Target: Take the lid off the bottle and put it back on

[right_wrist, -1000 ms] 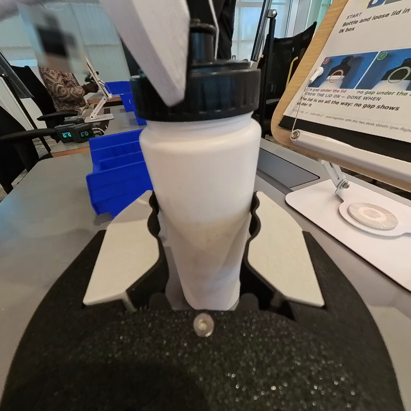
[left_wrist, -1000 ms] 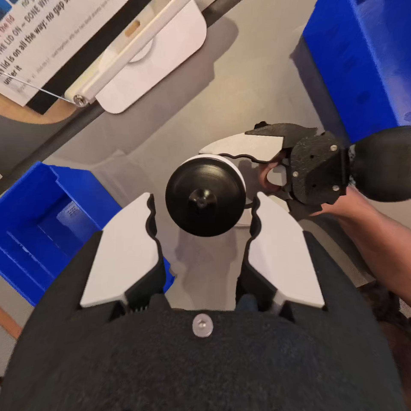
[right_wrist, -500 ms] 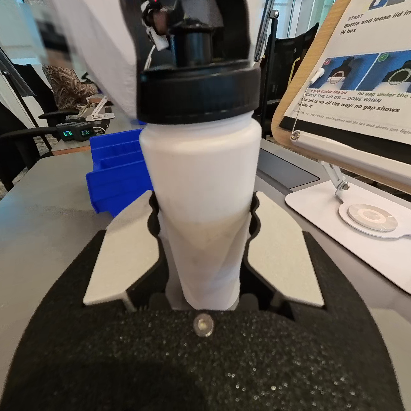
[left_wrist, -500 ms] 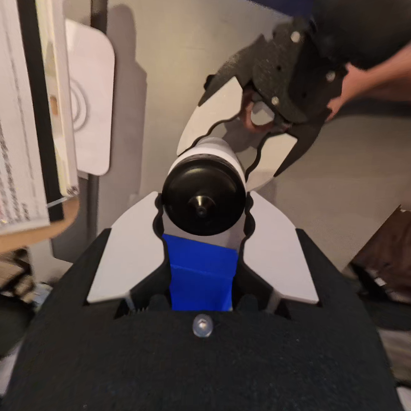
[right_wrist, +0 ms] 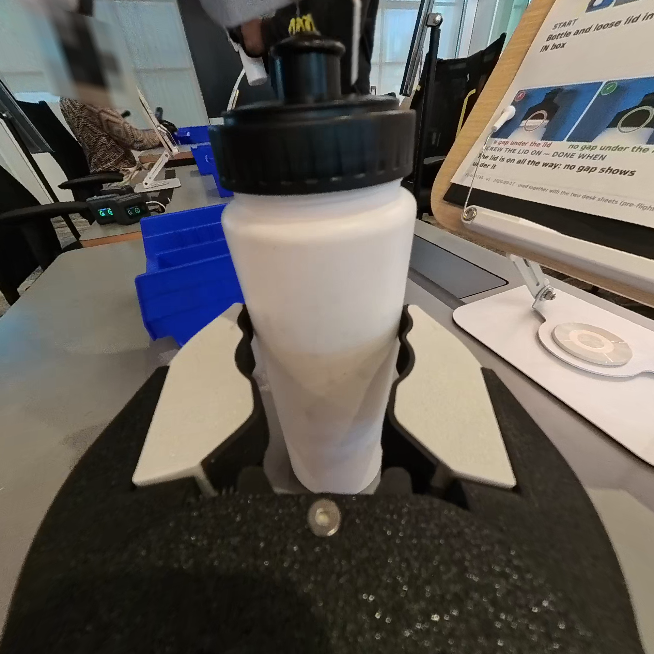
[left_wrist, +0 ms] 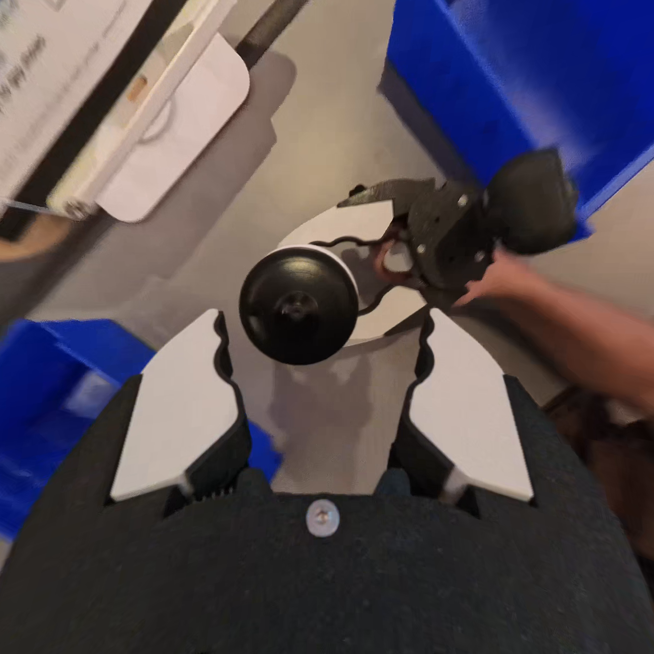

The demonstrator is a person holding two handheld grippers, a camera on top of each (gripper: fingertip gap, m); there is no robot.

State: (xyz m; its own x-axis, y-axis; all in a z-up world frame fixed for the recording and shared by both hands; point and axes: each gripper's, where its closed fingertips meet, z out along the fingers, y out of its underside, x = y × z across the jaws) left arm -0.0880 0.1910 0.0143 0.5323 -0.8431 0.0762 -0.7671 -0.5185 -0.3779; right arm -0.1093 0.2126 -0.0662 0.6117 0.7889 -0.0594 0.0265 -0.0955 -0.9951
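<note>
The right hand-held gripper [right_wrist: 327,339] is clenched on the white bottle [right_wrist: 320,283], which stands upright on the grey surface [right_wrist: 70,318]; both pads press against its lower body, one on each side, and the bottle rises straight ahead of the fingers. The black lid [right_wrist: 311,148] sits on top of the bottle, well above the right fingertips, with its spout pointing up. The left hand-held gripper [left_wrist: 323,318] looks down on the bottle from above with its jaws spread wide and released: the lid [left_wrist: 299,306] lies just ahead of and between the fingertips, nearer the left finger [left_wrist: 191,382], with a clear gap on each side. A blue bin [right_wrist: 184,269] stands to the left of the right hand-held gripper, beyond its left finger.
</note>
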